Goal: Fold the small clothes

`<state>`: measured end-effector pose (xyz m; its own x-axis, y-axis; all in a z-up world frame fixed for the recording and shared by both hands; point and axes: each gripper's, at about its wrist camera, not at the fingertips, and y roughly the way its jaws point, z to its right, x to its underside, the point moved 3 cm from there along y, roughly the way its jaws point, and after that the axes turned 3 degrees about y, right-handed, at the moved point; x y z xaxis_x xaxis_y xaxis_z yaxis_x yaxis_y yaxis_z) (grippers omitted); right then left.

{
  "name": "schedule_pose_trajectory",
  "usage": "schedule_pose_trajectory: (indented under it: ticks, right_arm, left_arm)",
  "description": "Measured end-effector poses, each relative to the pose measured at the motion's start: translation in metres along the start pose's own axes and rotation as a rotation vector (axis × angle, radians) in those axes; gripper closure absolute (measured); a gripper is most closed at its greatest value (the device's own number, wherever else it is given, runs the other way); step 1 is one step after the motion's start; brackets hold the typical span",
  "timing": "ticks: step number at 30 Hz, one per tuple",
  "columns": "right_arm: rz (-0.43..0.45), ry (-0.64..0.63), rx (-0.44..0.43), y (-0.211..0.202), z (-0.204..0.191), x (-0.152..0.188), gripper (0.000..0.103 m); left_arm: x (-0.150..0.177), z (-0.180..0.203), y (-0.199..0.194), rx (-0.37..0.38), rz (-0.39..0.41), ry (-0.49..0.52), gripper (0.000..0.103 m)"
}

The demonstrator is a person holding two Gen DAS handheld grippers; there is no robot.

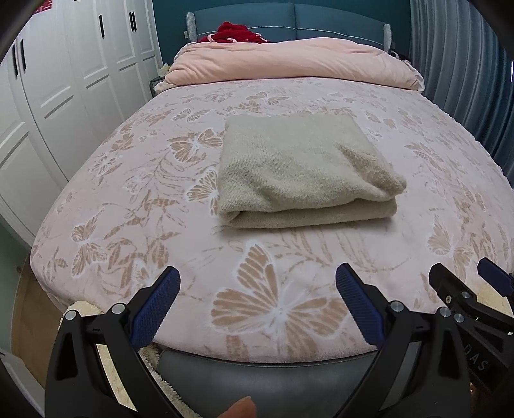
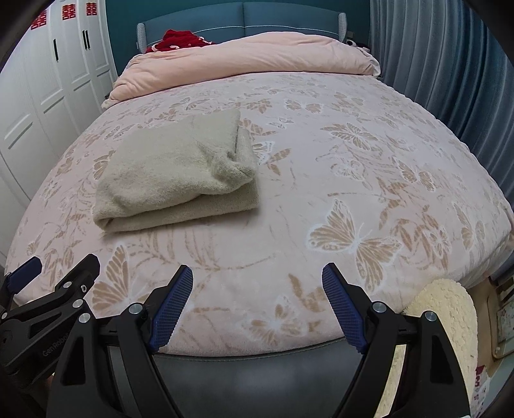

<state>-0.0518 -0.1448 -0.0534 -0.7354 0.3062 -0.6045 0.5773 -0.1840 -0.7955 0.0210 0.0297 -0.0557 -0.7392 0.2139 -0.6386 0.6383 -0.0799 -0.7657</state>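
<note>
A beige, fuzzy knitted garment [image 1: 305, 170], folded into a thick rectangular bundle, is lying on the pale pink bedspread printed with tan butterflies [image 1: 276, 308]. In the left wrist view it is sitting at about twelve o'clock from the camera, well beyond the fingertips; in the right wrist view the same bundle [image 2: 180, 173] is lying toward ten o'clock. Its folded edge is facing the foot of the bed, and a rolled sleeve or flap is resting along its right side.

The left gripper [image 1: 257, 302], black-framed with ribbed blue pads, is hanging over the near edge of the bed with its jaws standing wide apart — nothing is sitting between them, only bare bedspread. The right gripper [image 2: 257, 302] is showing the same: jaws spread wide, holding nothing, apart from the garment. Each gripper is appearing in the other's view, the right one at about three o'clock in the left wrist view and the left one at about nine o'clock in the right wrist view.

At the head of the bed a salmon-pink padded quilt [image 1: 289, 64] is lying bunched across the width, with a dark red cloth [image 1: 237, 32] peeking behind it against the teal upholstered headboard [image 1: 321, 19]. White panelled wardrobe doors [image 1: 64, 80] are standing at nine to ten o'clock — grey-blue pleated curtains [image 1: 456, 80] are hanging at two o'clock.
</note>
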Motion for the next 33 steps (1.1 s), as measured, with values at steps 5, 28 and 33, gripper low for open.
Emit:
schedule_pose_trajectory:
  ticks: [5, 28, 33]
  right_arm:
    - [0.002, 0.001, 0.001, -0.0003, 0.0006, 0.0002, 0.023]
    - [-0.009, 0.003, 0.009, 0.0006, -0.0020, 0.0021, 0.022]
    - [-0.008, 0.000, 0.008, 0.0002, -0.0028, 0.0030, 0.022]
  left_arm:
    - [-0.0010, -0.0002, -0.0006, -0.004, 0.001, -0.011, 0.008]
    - [0.0010, -0.0031, 0.0015, -0.044, 0.012, -0.009, 0.008]
    - [0.0009, -0.0031, 0.0029, -0.048, 0.000, -0.009, 0.009]
